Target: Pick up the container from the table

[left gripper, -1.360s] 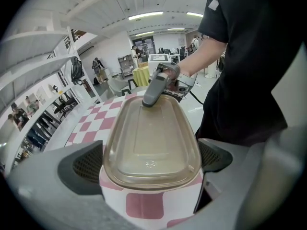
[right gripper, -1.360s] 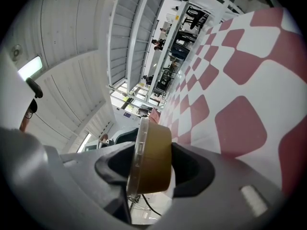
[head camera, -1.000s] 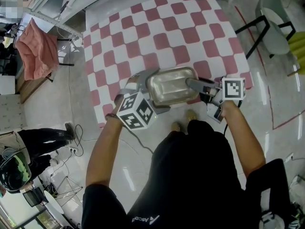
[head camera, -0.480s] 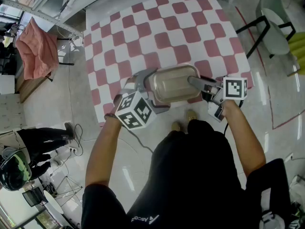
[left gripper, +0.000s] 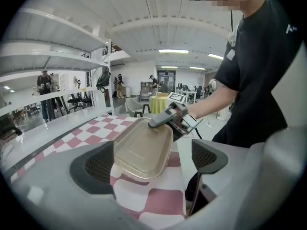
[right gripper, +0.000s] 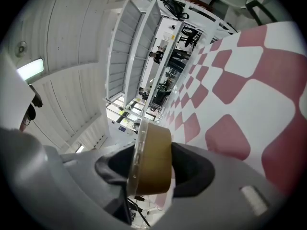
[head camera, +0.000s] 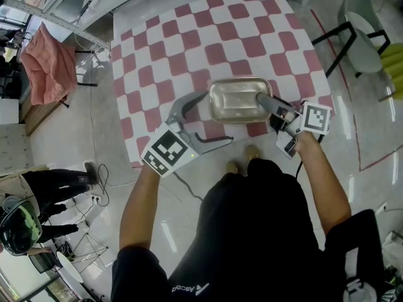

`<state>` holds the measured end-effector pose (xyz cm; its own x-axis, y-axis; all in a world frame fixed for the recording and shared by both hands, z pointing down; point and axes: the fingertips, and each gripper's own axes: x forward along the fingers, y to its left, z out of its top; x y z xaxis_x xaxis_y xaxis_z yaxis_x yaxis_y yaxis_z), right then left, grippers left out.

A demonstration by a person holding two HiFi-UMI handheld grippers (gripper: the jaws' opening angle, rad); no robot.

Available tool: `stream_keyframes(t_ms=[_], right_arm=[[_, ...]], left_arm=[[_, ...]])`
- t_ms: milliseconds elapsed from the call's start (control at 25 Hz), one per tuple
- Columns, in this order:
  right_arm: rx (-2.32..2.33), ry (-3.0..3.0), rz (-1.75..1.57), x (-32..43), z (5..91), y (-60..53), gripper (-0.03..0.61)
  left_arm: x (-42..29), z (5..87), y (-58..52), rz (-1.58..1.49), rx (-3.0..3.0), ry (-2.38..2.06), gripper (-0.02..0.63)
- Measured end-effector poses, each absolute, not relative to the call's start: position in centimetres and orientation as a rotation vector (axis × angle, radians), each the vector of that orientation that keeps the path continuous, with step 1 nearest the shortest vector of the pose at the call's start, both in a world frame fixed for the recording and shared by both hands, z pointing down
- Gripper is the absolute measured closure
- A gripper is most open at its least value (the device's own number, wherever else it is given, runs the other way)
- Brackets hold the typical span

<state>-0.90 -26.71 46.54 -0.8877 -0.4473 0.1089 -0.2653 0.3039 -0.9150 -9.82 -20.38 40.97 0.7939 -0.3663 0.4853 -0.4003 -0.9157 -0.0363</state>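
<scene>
The container (head camera: 238, 98) is a shallow rectangular tub with a clear lid, hanging over the near edge of the red-and-white checked table (head camera: 189, 43). My right gripper (head camera: 269, 106) is shut on its right end. In the right gripper view the tub (right gripper: 152, 159) is edge-on between both pads. My left gripper (head camera: 217, 118) stands off the tub's left end with its jaws wide and closing. In the left gripper view the tub (left gripper: 144, 147) lies in the gap, and neither pad (left gripper: 96, 166) presses on it.
A grey chair (head camera: 362, 24) stands on the floor at the table's right. A pink cloth (head camera: 47, 68) hangs on a rack at the left, with shelving behind it. Another person (head camera: 44, 187) is low at the left. Red tape lines (head camera: 356, 131) mark the floor.
The left gripper has let go of the tub, drawn back to the left and rolled. The right gripper has carried the tub a little further over the table.
</scene>
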Motion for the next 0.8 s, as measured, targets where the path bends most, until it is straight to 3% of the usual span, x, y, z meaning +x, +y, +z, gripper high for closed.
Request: stream_keyframes(t_ms=[200, 320, 480, 800], right_arm=[[-0.654, 2.358, -1.596, -0.5, 45.7, -27.3, 0.353], [-0.652, 2.345, -1.595, -0.3, 45.5, -27.3, 0.353], [-0.645, 2.324, -1.602, -0.5, 45.3, -27.1, 0.353], [-0.621, 2.283, -1.594, -0.5, 44.9, -27.1, 0.353]], left_arm=[[-11.7, 38.6, -21.6, 0.485, 2.875, -0.904, 0.413], [-12.8, 38.3, -21.9, 0.405, 2.822, -1.041, 0.536], [-14.1, 37.8, -22.1, 0.335, 2.770, -1.152, 0.601], [-15.0, 36.1, -21.7, 0.128, 2.690, -1.254, 0.601]])
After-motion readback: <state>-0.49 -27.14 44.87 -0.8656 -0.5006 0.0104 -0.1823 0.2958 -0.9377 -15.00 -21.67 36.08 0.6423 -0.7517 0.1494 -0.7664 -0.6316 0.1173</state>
